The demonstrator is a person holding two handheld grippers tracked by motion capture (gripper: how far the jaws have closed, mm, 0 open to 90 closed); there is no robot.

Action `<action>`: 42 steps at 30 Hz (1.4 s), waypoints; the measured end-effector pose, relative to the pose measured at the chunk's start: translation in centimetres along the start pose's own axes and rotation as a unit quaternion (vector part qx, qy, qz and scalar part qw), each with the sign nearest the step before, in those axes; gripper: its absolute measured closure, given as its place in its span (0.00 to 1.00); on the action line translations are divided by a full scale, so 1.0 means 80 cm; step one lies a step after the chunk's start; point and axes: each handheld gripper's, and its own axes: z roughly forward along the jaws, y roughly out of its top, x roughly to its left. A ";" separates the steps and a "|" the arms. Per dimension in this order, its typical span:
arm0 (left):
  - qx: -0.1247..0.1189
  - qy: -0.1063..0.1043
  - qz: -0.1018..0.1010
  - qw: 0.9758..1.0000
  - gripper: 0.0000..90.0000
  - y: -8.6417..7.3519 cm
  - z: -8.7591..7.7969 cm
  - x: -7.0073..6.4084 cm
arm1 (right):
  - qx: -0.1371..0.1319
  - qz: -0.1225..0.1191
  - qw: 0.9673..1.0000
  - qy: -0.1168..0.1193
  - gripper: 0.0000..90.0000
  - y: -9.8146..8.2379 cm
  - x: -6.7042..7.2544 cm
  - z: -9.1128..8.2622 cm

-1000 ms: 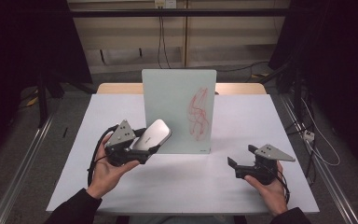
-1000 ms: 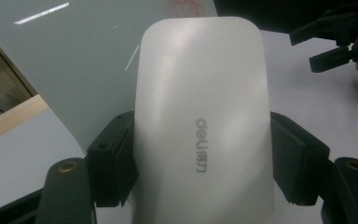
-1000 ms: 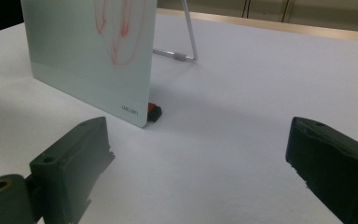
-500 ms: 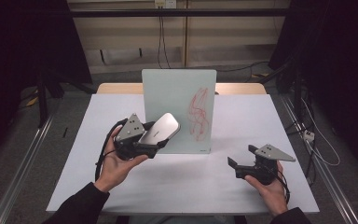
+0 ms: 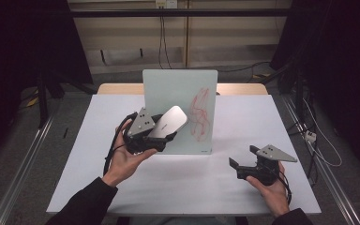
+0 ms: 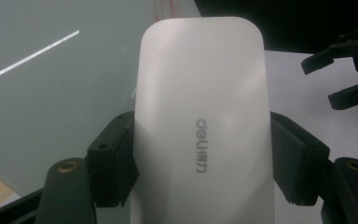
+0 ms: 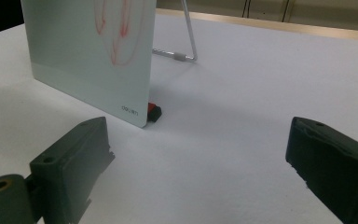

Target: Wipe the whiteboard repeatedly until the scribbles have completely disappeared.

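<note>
So the left gripper [image 5: 161,133] has its jaws clamped on both long sides of a white deli whiteboard eraser [image 5: 168,122], held up off the table right in front of the standing glass whiteboard [image 5: 180,93]. In the left gripper view the eraser [image 6: 200,121] sits snug between the black pads, pointing at the board's pale green face.

The red scribble [image 5: 199,112] is on the right part of the board and looks completely untouched, no smears or gaps that I can make out. The eraser is just left of it; from the high view I can't tell if it's touching the glass or just near it.

The right gripper [image 5: 243,161] is resting low on the white table [image 5: 75,159], well off to the right, jaws spread wide with nothing between them. Its own view looks at the board's lower corner, its wire stand [image 7: 189,42] and a small red and black thing [image 7: 154,112] behind the edge.

My read: pickup is done, actual wiping hasn't started. All the red is left to clear.
</note>
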 end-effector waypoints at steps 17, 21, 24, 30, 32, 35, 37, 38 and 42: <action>0.001 0.052 0.054 0.997 0.34 0.008 0.028 -0.005 | 0.002 -0.001 1.000 0.002 0.07 0.000 0.000 0.000; 0.003 0.062 0.076 0.995 0.34 0.013 0.033 -0.005 | 0.003 0.000 1.000 0.002 0.07 0.000 0.000 0.000; 0.008 0.067 0.097 0.993 0.34 0.018 0.037 -0.007 | 0.002 -0.001 1.000 0.002 0.07 0.000 0.000 0.000; 0.014 0.063 0.112 0.992 0.34 0.032 0.049 -0.007 | 0.003 0.000 1.000 0.005 0.07 0.000 0.000 0.001; 0.012 0.069 0.120 0.990 0.34 0.040 0.052 -0.005 | 0.002 -0.001 1.000 0.004 0.07 0.000 0.000 0.000; 0.006 0.077 0.123 0.989 0.34 0.049 0.058 -0.002 | 0.001 0.000 1.000 0.004 0.07 0.000 0.000 0.001; 0.001 0.082 0.130 0.988 0.34 0.053 0.062 -0.001 | 0.001 0.000 1.000 0.006 0.07 0.000 0.000 0.001; 0.002 0.083 0.132 0.988 0.34 0.053 0.065 -0.001 | 0.001 0.000 1.000 0.006 0.07 0.000 0.000 0.001; 0.005 0.083 0.146 0.986 0.34 0.060 0.077 -0.002 | 0.002 0.000 1.000 0.009 0.07 0.000 0.000 0.001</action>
